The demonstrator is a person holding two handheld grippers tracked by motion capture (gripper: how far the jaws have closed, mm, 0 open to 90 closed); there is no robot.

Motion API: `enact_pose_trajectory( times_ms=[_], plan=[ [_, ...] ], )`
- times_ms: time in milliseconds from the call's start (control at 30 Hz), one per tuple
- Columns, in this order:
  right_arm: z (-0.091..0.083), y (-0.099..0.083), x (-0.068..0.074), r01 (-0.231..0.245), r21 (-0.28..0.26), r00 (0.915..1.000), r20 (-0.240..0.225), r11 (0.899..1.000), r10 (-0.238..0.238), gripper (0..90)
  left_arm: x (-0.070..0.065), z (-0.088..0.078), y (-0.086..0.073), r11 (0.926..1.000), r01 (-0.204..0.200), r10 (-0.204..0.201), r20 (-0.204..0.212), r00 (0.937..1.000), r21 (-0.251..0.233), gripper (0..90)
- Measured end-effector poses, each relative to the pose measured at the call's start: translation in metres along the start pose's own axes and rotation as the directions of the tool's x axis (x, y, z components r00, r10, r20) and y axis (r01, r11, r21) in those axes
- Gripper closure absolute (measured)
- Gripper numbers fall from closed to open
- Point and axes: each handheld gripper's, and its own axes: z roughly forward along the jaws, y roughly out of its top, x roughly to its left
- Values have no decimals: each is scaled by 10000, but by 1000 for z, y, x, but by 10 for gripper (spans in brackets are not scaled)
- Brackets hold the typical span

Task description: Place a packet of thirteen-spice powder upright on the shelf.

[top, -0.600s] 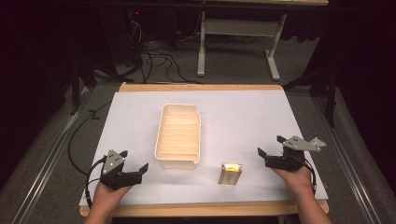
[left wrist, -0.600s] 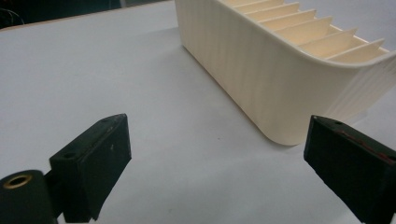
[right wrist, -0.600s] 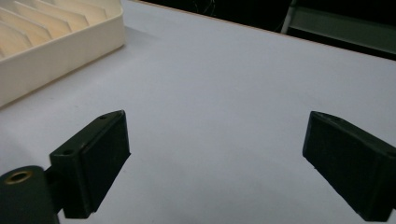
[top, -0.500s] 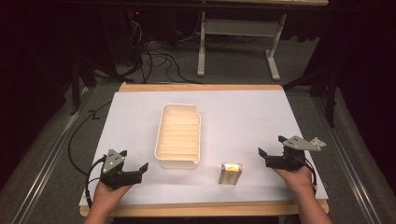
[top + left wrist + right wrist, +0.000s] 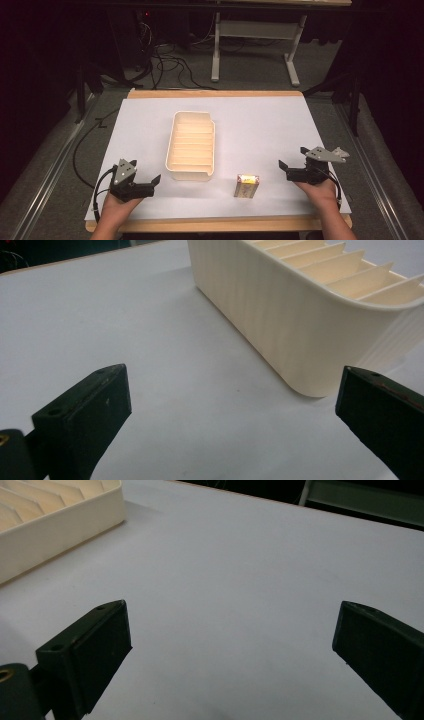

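The left gripper (image 5: 150,184) rests low at the near left of the worktop (image 5: 260,125), jaws spread wide with nothing between them; in the left gripper view (image 5: 230,415) the white surface lies bare between the jaws. Just beyond it stands a cream divided tray (image 5: 192,145), its rounded near corner (image 5: 320,340) close to that gripper's far jaw. The right gripper (image 5: 286,169) sits at the near right, jaws likewise wide apart and empty (image 5: 230,650), with the tray's wall (image 5: 55,530) off to one side. Between tray and right gripper, near the front edge, lies a small yellowish packet (image 5: 247,185), touching neither
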Motion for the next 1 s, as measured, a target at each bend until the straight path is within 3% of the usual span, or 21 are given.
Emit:
enact_pose_trajectory(
  times_ms=[300, 500, 700, 800, 833, 1000],
  plan=[
    [-1, -1, -6, -195, 48, 9998, 48, 9998, 195, 4, 1, 2, 0, 10000, 50, -50, -11, 10000, 46, 3],
    [-3, -2, -9, -287, 53, 9991, -316, 9996, 288, 1, 1, 1, 2, 9997, 216, -217, -45, 9998, -98, 3],
    [-8, 3, 0, 100, -244, 9986, -508, 9997, -112, 13, 2, 1, 2, 9999, 110, -110, -97, 9999, -32, 3],
    [-11, 7, 4, 168, -447, 9962, -843, 9989, -205, 23, 0, 0, 1, 9999, 152, -152, -35, 9999, -55, 3],
    [-14, 9, 6, 102, -687, 9920, -1247, 9976, -187, 30, 0, 0, 1, 9999, 154, -153, 21, 9999, -52, 3],
    [-18, 14, 11, 213, -990, 9855, -1653, 9949, -376, 39, -1, 0, 1, 9999, 156, -157, 105, 9998, 21, 3]
  ],
)
